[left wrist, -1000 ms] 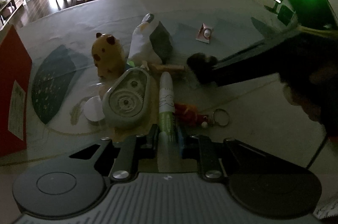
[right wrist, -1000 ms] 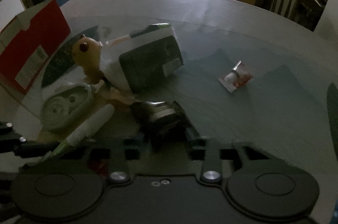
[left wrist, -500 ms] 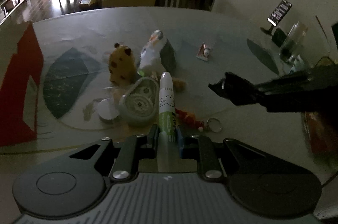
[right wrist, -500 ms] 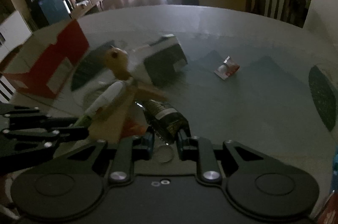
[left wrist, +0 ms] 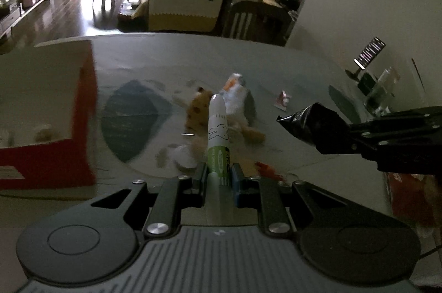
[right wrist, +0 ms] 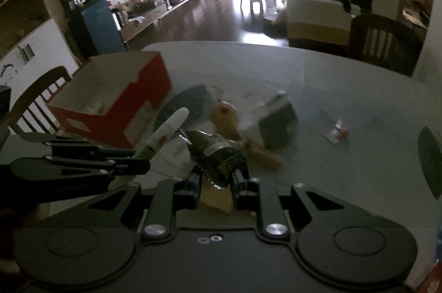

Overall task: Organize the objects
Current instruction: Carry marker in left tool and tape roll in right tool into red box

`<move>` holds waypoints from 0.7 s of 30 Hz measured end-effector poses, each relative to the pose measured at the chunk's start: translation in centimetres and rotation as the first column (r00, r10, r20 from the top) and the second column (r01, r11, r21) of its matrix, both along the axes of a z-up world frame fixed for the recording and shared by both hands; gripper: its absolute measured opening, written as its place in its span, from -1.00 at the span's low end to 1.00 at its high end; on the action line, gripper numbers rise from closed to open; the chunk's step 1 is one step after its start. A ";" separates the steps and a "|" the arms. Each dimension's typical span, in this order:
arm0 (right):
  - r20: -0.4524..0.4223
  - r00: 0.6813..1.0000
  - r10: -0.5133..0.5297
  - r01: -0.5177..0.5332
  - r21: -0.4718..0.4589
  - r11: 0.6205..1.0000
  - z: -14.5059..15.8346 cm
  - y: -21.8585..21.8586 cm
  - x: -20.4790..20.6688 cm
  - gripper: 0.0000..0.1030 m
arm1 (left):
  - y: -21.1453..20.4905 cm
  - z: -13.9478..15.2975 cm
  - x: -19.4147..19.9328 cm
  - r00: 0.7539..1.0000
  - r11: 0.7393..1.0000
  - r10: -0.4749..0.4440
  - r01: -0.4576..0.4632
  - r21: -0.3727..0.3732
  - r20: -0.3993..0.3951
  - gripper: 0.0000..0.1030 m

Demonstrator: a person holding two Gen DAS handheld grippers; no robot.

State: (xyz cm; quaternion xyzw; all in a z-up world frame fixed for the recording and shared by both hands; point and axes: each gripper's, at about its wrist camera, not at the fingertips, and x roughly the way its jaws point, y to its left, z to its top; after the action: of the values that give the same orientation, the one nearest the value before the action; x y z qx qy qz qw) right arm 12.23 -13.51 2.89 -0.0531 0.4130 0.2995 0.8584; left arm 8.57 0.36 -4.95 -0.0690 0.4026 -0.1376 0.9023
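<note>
Broadly, the pale round bench [left wrist: 317,72] fills both views, with a dark chair [right wrist: 384,41] at its far edge. On its left part stands an open red box [right wrist: 132,110], its white inside showing a few small things too blurred to name. Near the middle of the bench lies a loose heap: a white and dark pouch [right wrist: 276,121] beside a yellow spotted plush toy [left wrist: 197,110], with a small white round item [left wrist: 185,159] and a red keychain piece [left wrist: 266,168] nearer the camera. Well apart to the right lies a small red and white packet [left wrist: 282,101].

Above the bench, the left tool [left wrist: 218,177] is clamped on a white and green pen [left wrist: 218,127] with a rabbit drawing, its tip pointing away. The right tool [right wrist: 216,179] grips a crumpled dark foil packet [right wrist: 218,152], held clear of the surface, just right of the pen.
</note>
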 end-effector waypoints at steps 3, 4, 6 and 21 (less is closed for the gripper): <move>0.015 1.000 0.025 -0.025 0.005 1.000 0.5 2.2 -0.3 -0.60 | 2.4 0.4 -0.3 1.000 1.000 0.027 -0.027 -0.007 -0.002 -0.67; 0.018 0.999 0.034 -0.034 0.008 0.999 0.7 3.1 -0.4 -0.60 | 3.2 0.6 -0.5 0.999 0.999 0.036 -0.036 -0.009 0.000 -0.67; 0.023 0.999 0.048 -0.049 0.014 0.999 1.0 4.7 -0.5 -0.60 | 5.0 1.0 -0.7 0.999 0.998 0.054 -0.054 -0.011 0.005 -0.67; 0.075 0.983 0.168 -0.170 0.025 0.985 3.0 17.9 1.4 -0.60 | 18.6 4.7 0.4 0.987 0.988 0.155 -0.156 0.014 0.051 -0.67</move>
State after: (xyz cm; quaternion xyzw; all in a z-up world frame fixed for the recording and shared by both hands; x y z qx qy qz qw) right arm 13.68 4.36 5.85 -0.0855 0.3707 0.3756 0.8451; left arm 8.92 18.94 -0.28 -0.0887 0.3748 -0.0651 0.9206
